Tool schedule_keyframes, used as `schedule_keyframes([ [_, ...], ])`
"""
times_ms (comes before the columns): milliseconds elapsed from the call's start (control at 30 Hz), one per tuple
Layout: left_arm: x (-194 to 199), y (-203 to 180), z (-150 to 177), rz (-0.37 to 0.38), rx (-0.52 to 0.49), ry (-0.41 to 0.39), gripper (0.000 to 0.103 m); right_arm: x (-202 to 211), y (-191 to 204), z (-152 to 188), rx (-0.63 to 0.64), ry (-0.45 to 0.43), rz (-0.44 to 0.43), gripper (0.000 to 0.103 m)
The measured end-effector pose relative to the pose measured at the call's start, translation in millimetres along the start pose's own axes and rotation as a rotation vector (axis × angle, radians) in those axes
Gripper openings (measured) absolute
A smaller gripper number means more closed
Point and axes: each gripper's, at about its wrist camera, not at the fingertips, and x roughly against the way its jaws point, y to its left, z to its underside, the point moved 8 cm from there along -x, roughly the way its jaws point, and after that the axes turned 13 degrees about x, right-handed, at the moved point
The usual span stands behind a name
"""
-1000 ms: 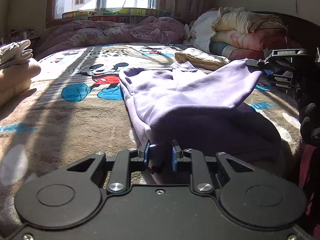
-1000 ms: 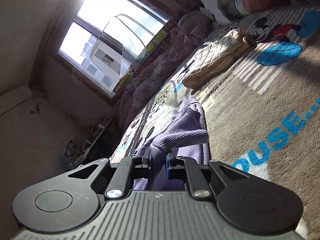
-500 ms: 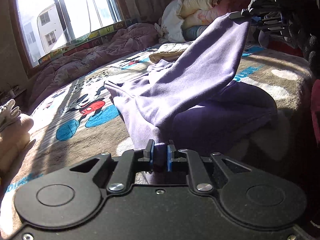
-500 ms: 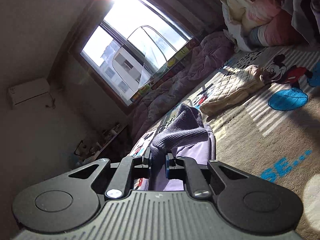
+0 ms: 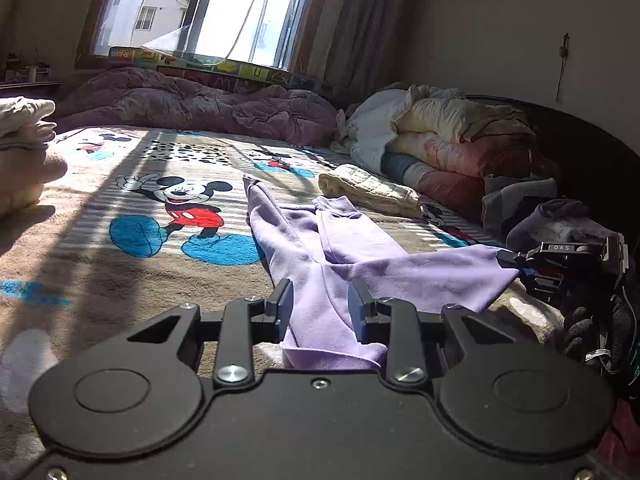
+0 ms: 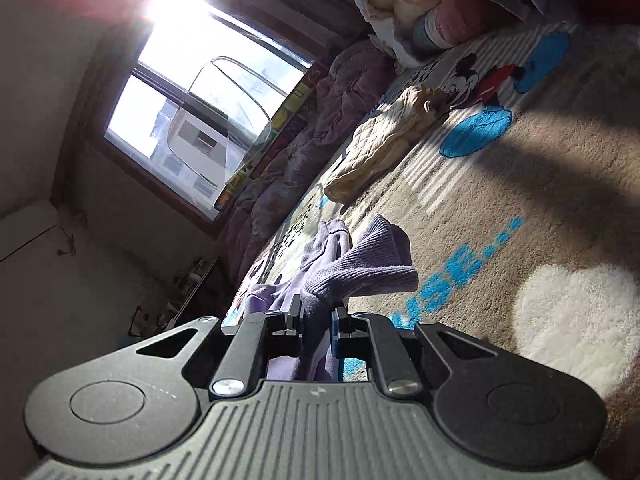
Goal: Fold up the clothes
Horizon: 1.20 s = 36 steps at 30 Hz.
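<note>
Left wrist view is showing a purple garment [image 5: 320, 248] lying lengthwise on a cartoon-print blanket [image 5: 120, 208], running from the lower centre of the frame toward the middle. The left gripper [image 5: 320, 308] is sitting at the near end with its jaws parted; cloth is lying between them, not pinched. At the right edge the right gripper [image 5: 516, 258] is holding a corner of the garment up and out to the side, clear of the blanket.

Right wrist view is confirming this: the right gripper [image 6: 316, 316] is clamping a ribbed cuff or hem of the same purple garment [image 6: 360, 268], which is bunching above the jaws at lower centre.

Judgement: the garment is partly gathered, neither flat nor a finished packet. A cream quilted item [image 5: 368, 190] is lying beyond it, right of centre, looking folded. A pile of clothes [image 5: 552, 216] at the right edge is looking unfolded, so work appears to be remaining.
</note>
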Motion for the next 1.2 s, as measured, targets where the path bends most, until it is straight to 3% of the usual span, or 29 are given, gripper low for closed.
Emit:
schedule_keyframes([
  [67, 2, 5, -5, 0.008, 0.041, 0.001, 0.020, 0, -2, 0, -0.006, -0.001, -0.005, 0.014],
  [200, -14, -5, 12, -0.010, -0.008, 0.076, 0.016, 2, 3, -2, 0.001, -0.022, -0.020, 0.014],
  [433, -22, -20, 32, 0.036, -0.044, 0.141, 0.015, 1, 11, -20, 0.034, -0.078, -0.051, 0.014],
  [700, -23, -22, 31, 0.074, -0.019, 0.153, 0.014, -21, -3, -44, 0.017, -0.098, -0.043, 0.013],
  [800, -27, -30, 36, 0.087, -0.049, 0.173, 0.014, -24, -4, -49, 0.002, -0.114, -0.060, 0.013],
  [967, -44, -40, 62, 0.003, -0.233, 0.255, 0.013, -20, -5, -49, -0.014, -0.117, -0.075, 0.013],
  [1200, -45, -34, 62, 0.011, -0.237, 0.268, 0.013, -9, -15, -36, -0.038, -0.099, -0.043, 0.013],
])
